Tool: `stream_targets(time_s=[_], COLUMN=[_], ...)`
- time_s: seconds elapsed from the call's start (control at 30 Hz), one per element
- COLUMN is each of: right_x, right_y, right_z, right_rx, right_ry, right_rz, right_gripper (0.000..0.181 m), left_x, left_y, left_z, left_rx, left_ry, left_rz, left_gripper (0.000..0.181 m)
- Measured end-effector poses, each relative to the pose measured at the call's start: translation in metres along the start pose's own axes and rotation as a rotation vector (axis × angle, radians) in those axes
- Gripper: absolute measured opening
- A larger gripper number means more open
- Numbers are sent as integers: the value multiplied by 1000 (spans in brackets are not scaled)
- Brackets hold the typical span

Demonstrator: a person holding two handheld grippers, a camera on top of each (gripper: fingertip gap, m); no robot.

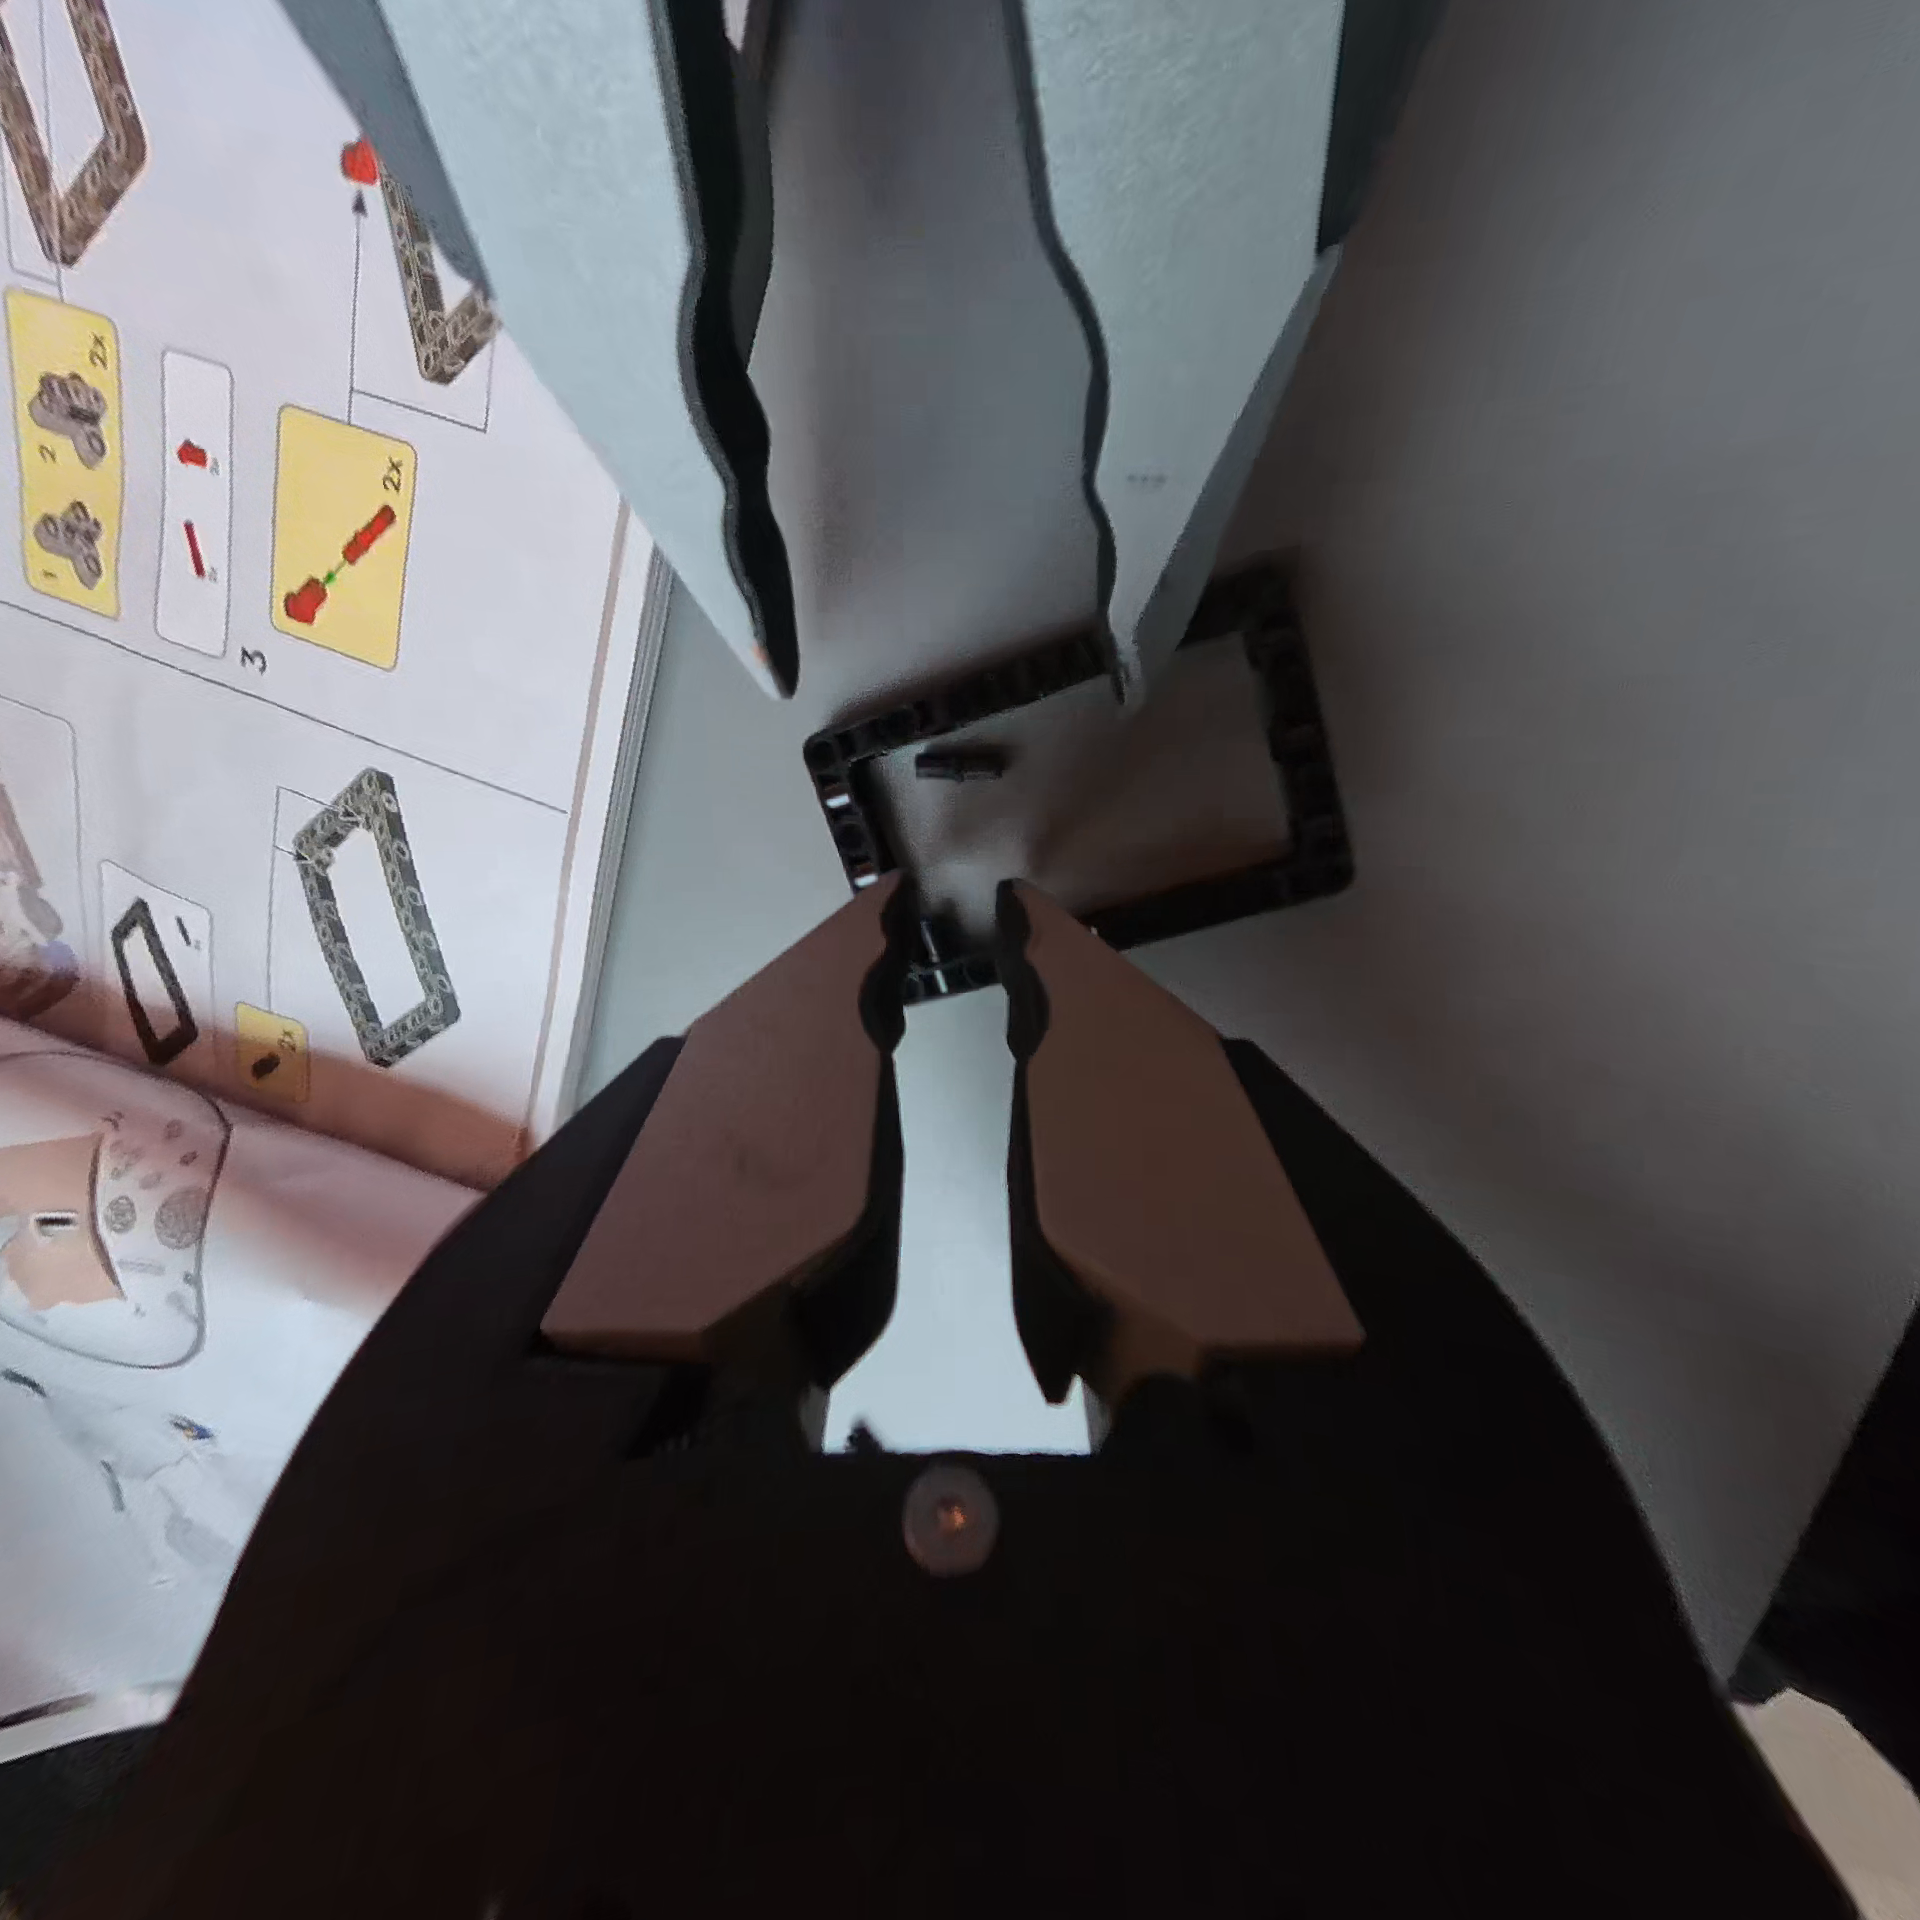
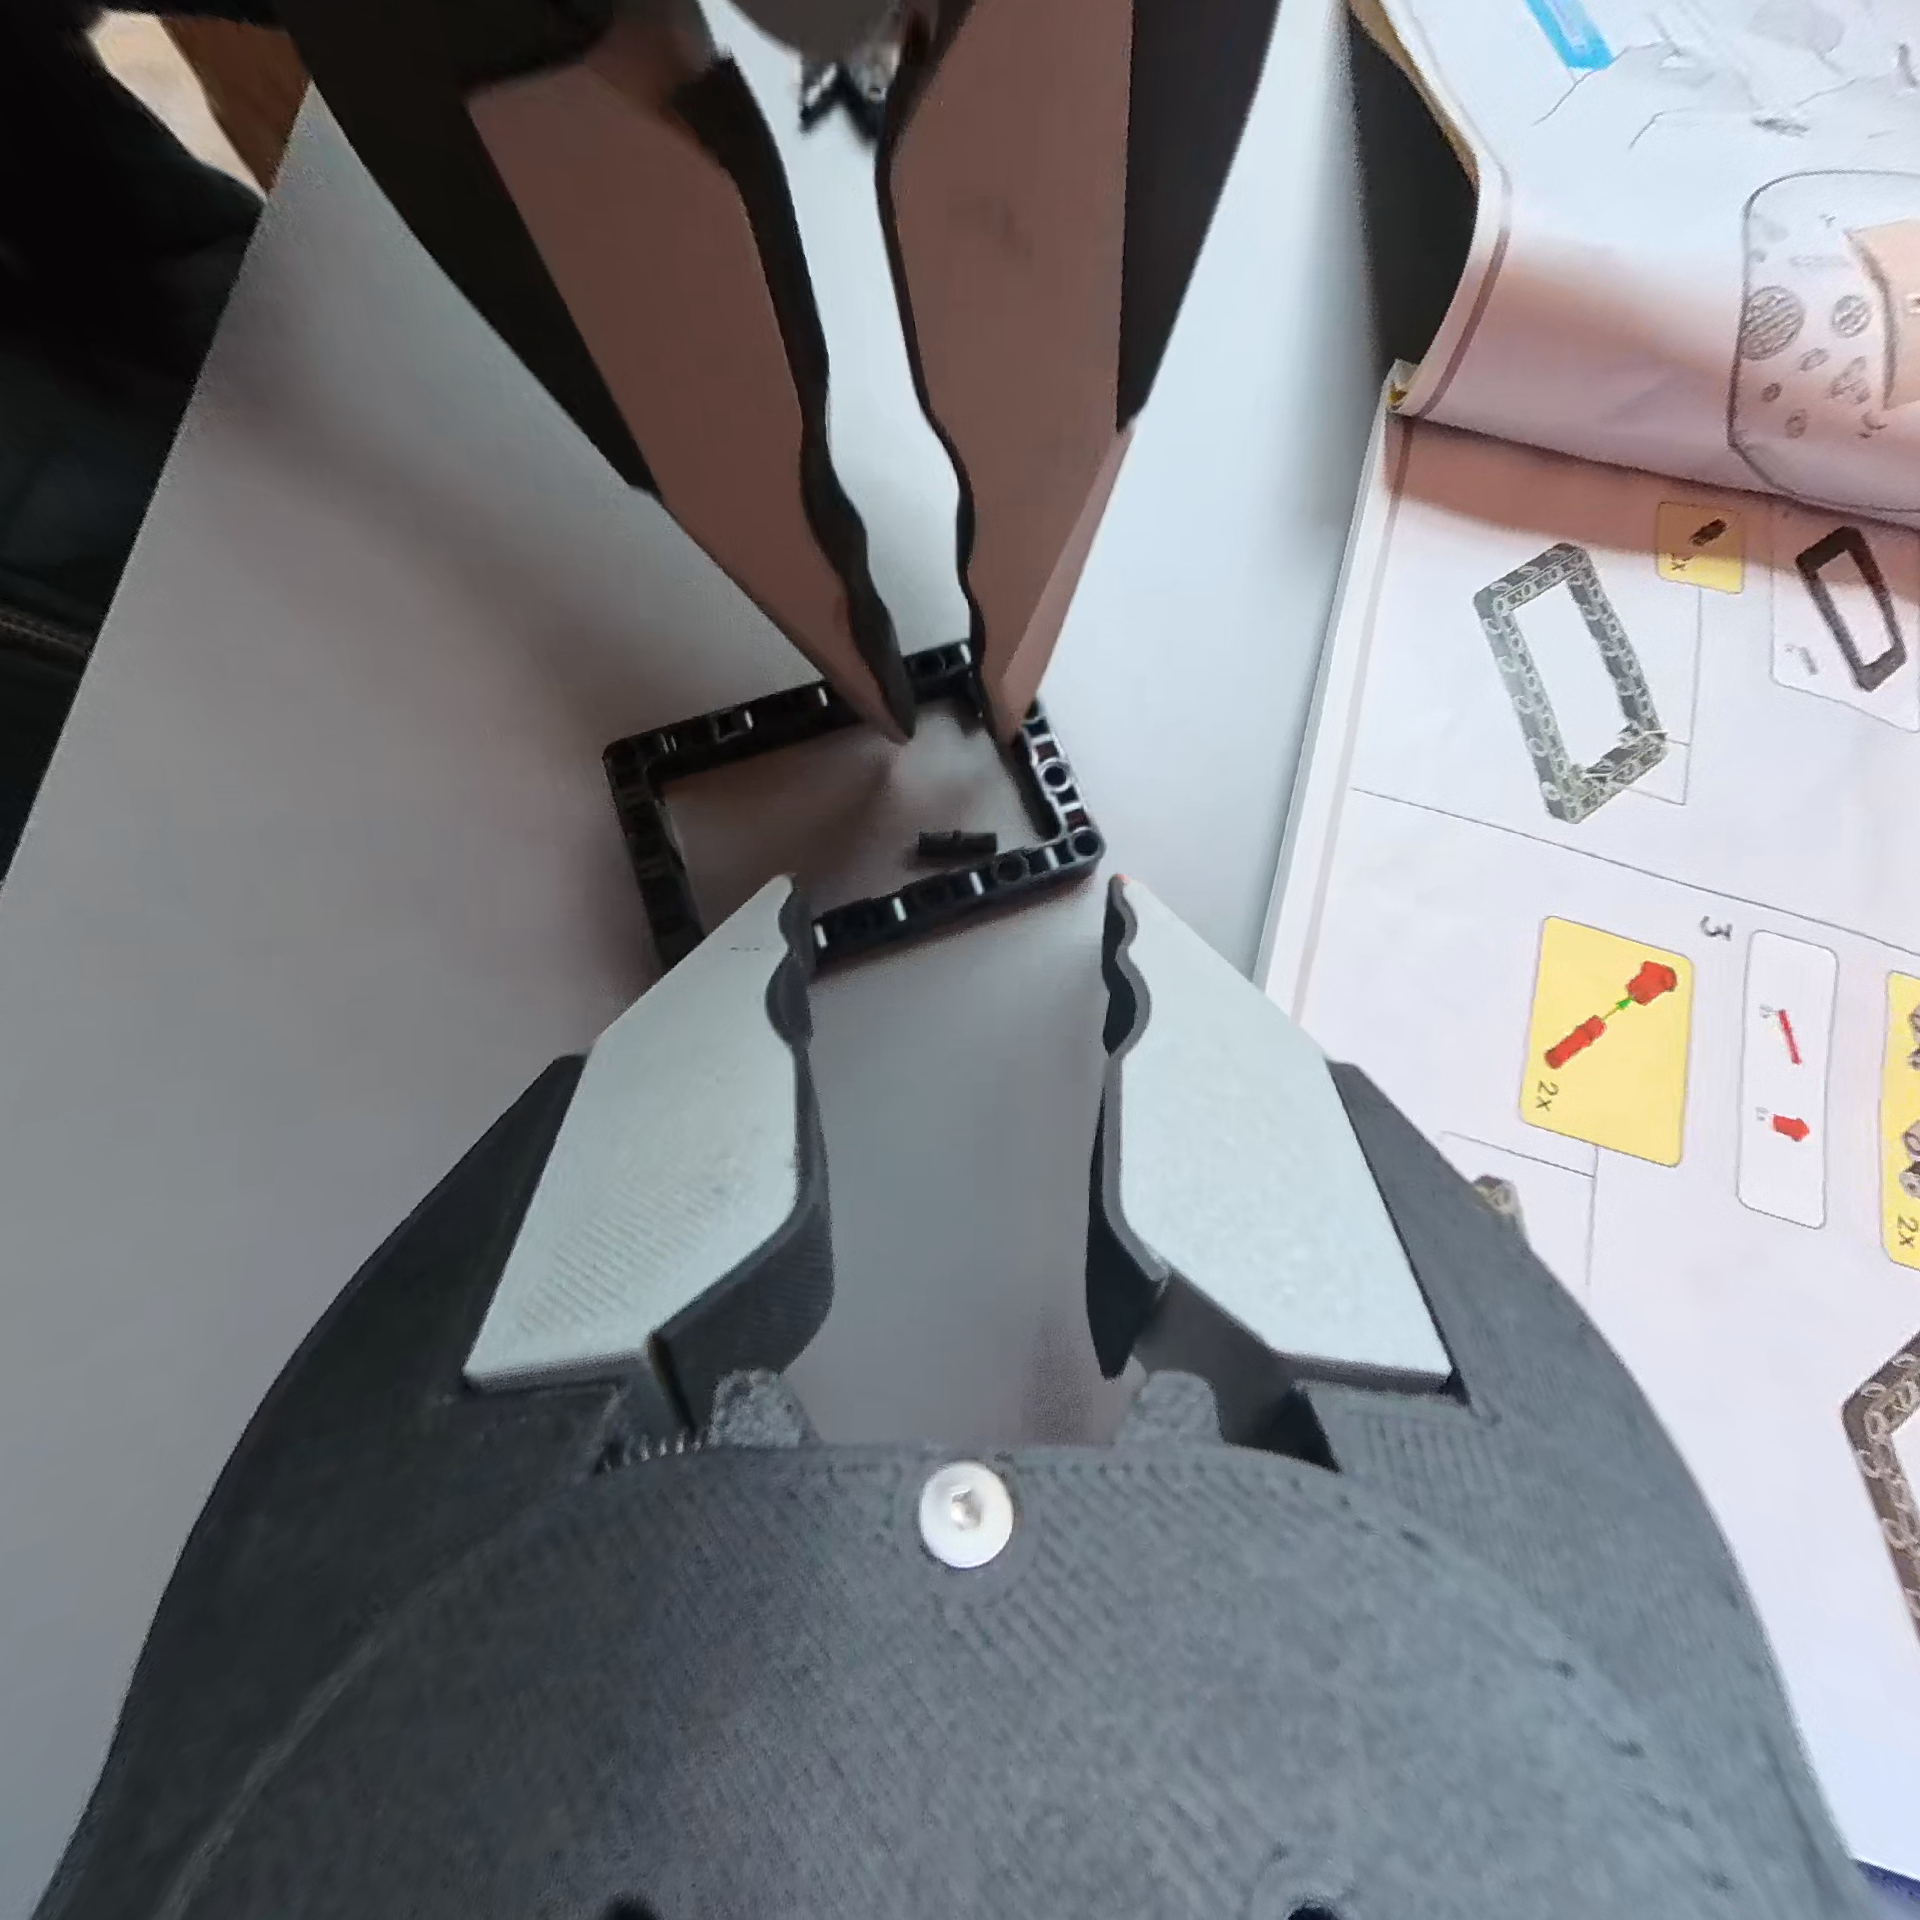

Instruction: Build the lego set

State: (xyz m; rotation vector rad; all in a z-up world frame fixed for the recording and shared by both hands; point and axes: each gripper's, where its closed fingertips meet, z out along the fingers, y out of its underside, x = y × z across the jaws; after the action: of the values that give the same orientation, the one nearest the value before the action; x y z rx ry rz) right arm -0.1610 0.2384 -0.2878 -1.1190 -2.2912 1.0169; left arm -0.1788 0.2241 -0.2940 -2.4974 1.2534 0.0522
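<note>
- The black rectangular plastic lego frame with pin holes lies flat on the pale grey table, just left of the open paper instruction booklet in the right wrist view.
- A small black plastic connector pin lies loose on the table inside the frame, near its near side.
- The left tongs, brown-fingered, stand with a narrow gap between the tips, lowered over one corner of the frame. They are not clenched; whether they touch or grip the frame bar I cannot tell.
- The right tongs, grey-fingered, are spread wide and released, hanging empty just short of the frame's near side and the pin.
- Risk: the pin is tiny and round, so off-centre closing by the right tongs would likely flick or roll it away.
- Risk: the light frame could slide or tip if the left tongs press on one corner only.
- Risk: both pairs of tongs crowd the same corner, so their tips may collide.
</note>
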Motion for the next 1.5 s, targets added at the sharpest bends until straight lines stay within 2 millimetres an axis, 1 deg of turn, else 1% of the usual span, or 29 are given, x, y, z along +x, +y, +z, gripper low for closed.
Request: stream_targets(time_s=[0.1, 0.2, 0.27, 0.33, 0.4, 0.43, 0.53, 0.6, 0.67, 0.77, 0.9, 1.0, 1.07, 1.17, 1.27, 1.37, 1.47, 1.5], right_x=[-1, 0, 1, 4, 5, 5, 7, 6, 3, 1, -2, -3, -3, -4, -4, -4, -5, -6], right_y=[4, 1, 0, 1, -1, -4, -10, -12, -12, -12, -14, -14, -15, -16, -17, -17, -16, -16], right_z=[3, 3, 2, -2, -8, -11, -17, -19, -20, -20, -22, -24, -25, -27, -29, -29, -28, -28], right_rx=[-14, -5, -5, -9, 5, 24, 78, 98, 106, 104, 108, 111, 114, 121, 127, 121, 114, 113], right_ry=[-7, 8, 21, 63, 92, 95, 94, 88, 82, 77, 68, 67, 67, 69, 69, 69, 71, 70], right_rz=[5, 13, 25, 1, -3, 8, 43, 49, 46, 39, 25, 23, 20, 15, 13, 11, 2, 0], right_gripper=[56, 60, 61, 51, 45, 43, 42, 42, 42, 42, 42, 41, 41, 41, 41, 41, 41, 41], left_x=[6, 2, 3, 3, 2, 2, 13, 8, 6, 6, 7, 6, 3, 7, 4, 5, 5, 6], left_y=[-3, -7, -10, -11, -11, -13, -24, -22, -20, -15, -14, -15, -15, -14, -14, -14, -14, -13], left_z=[0, 1, -1, -5, -7, -6, -2, -2, -4, -5, -1, 3, 6, 7, 9, 10, 10, 9], left_rx=[48, 61, 83, 95, 96, 105, 172, 152, 149, 137, 110, 86, 68, 64, 43, 17, -8, -4], left_ry=[6, -46, -54, -65, -71, -69, 1, -19, -2, 68, 148, 164, 155, 191, 194, 191, 151, 143], left_rz=[-56, -127, -126, -77, -13, 33, 229, 350, 439, 512, 575, 615, 635, 645, 636, 591, 541, 538], left_gripper=[13, 12, 12, 9, 12, 14, 16, 15, 12, 10, 11, 11, 11, 10, 8, 0, 1, 6])
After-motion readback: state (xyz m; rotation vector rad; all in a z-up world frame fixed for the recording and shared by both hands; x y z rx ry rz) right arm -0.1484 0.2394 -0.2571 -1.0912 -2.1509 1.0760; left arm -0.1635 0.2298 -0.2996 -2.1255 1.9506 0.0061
